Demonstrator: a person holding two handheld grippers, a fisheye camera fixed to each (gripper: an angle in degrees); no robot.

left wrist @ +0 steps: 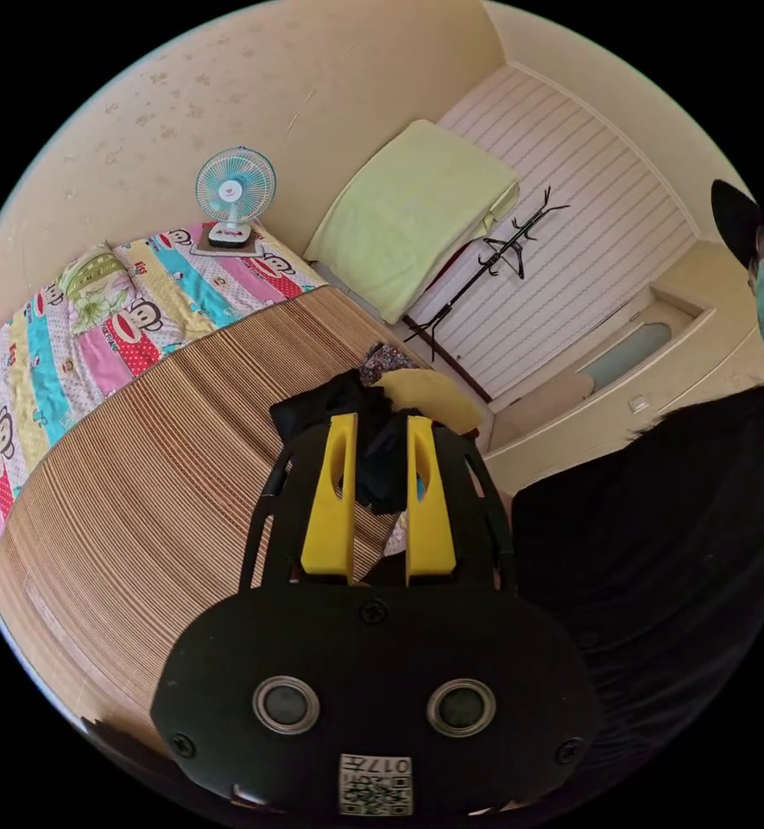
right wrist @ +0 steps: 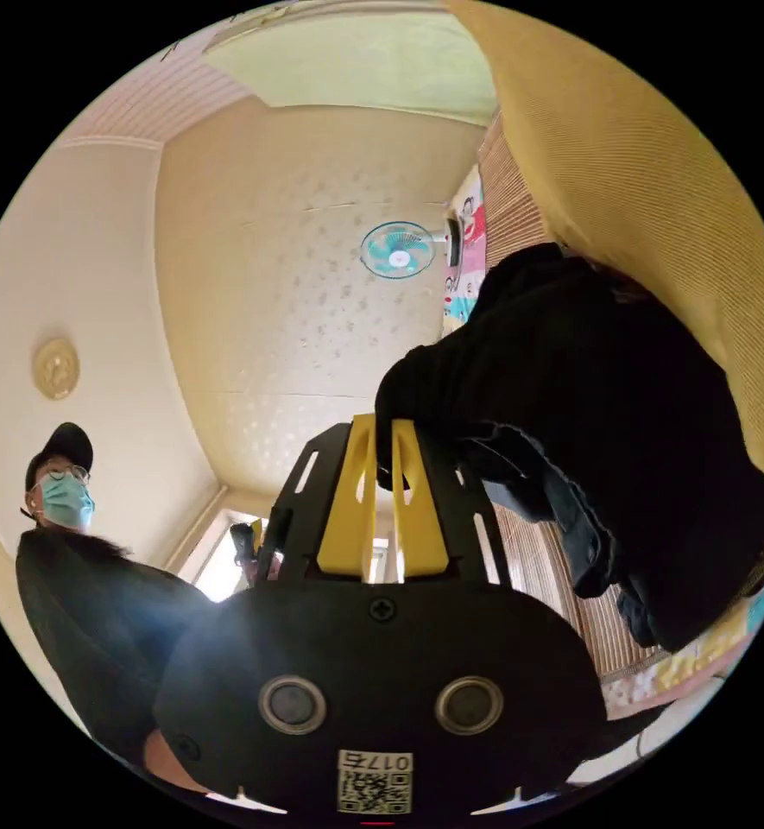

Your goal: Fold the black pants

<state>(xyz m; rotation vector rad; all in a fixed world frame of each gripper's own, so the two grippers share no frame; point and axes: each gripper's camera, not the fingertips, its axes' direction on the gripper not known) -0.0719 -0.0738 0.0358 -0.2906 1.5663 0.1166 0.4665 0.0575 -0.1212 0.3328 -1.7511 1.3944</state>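
The left tool [left wrist: 380,423] hangs released above the bed's slatted mat [left wrist: 166,484], jaws apart and bare. Just beyond its tips the black pants [left wrist: 373,449] lie crumpled beside a yellow garment [left wrist: 429,393]. The right tool [right wrist: 386,427] is clenched on an edge of the black pants [right wrist: 589,406], which bunch to its right.

bed [left wrist: 97,535] is carrying a slatted bamboo mat [left wrist: 183,449] | cartoon-print sheet [left wrist: 62,345] is showing past the mat | small fan [left wrist: 233,194] is standing at the corner | black pants [left wrist: 373,440], yellow garment [left wrist: 429,393] are lying heaped at the mat's edge
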